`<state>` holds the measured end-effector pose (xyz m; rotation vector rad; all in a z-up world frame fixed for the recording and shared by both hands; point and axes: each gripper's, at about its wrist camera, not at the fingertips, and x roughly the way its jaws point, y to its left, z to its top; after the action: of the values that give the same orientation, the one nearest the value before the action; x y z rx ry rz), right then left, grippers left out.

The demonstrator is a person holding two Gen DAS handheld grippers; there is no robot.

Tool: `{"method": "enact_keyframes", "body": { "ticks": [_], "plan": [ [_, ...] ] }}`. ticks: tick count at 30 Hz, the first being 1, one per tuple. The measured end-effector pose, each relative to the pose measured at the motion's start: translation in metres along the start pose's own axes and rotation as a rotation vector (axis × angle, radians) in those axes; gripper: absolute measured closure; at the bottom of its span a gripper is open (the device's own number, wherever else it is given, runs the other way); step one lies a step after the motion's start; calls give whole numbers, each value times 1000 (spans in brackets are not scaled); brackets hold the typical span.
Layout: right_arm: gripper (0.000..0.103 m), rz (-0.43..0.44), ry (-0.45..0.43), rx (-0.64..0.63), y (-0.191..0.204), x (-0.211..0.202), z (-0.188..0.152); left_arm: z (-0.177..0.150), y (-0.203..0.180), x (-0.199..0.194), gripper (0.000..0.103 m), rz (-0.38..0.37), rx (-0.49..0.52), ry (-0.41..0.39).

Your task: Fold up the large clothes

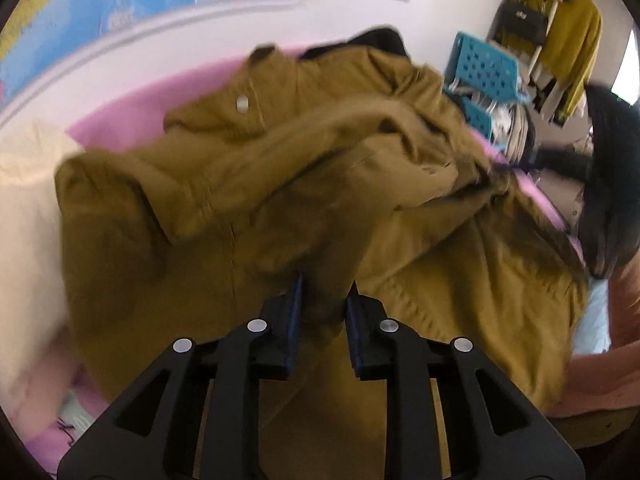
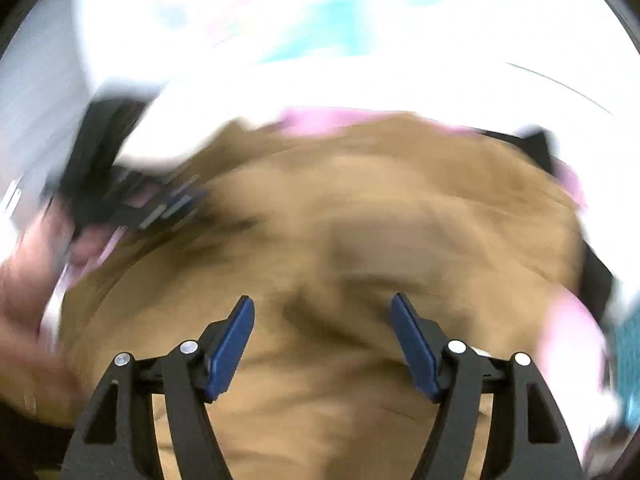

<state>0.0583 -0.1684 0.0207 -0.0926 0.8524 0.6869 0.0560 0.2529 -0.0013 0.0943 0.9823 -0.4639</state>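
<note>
A large mustard-brown jacket [image 1: 280,168] lies crumpled on a pink surface [image 1: 132,116], with a white button near its collar. My left gripper [image 1: 323,292] is shut on a fold of the jacket's fabric, which rises between the blue pads. In the right wrist view the same jacket [image 2: 360,220] fills the frame, heavily blurred. My right gripper [image 2: 322,312] is open and empty just above the cloth. The left gripper [image 2: 172,204] shows there at the left, on the jacket's edge.
A cream cloth [image 1: 28,208] lies left of the jacket. Blue plastic stools [image 1: 486,68] and a rack with yellow clothes [image 1: 568,40] stand at the back right. A map [image 1: 100,8] hangs on the wall. A dark garment [image 1: 612,168] hangs at the right.
</note>
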Motion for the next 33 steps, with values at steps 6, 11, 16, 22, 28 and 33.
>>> {"method": "enact_keyframes", "body": {
  "ticks": [6,11,16,22,28,33],
  "plan": [
    [24,-93,50,351,-68,31,-3,-8,-5,13,82,42,20,17],
    [102,-51,16,335,-78,32,-7,-13,-14,18,74,86,49,35],
    [102,-82,-30,378,-97,10,-10,-27,-13,-1,61,22,7,-12],
    [70,-201,11,345,-96,5,-18,-40,-9,-22,51,44,-62,-54],
    [67,-135,-72,194,-53,-12,-18,-59,4,-53,49,61,-154,-112],
    [66,-133,76,183,-50,29,-28,-87,16,-75,40,77,-239,-150]
  ]
}}
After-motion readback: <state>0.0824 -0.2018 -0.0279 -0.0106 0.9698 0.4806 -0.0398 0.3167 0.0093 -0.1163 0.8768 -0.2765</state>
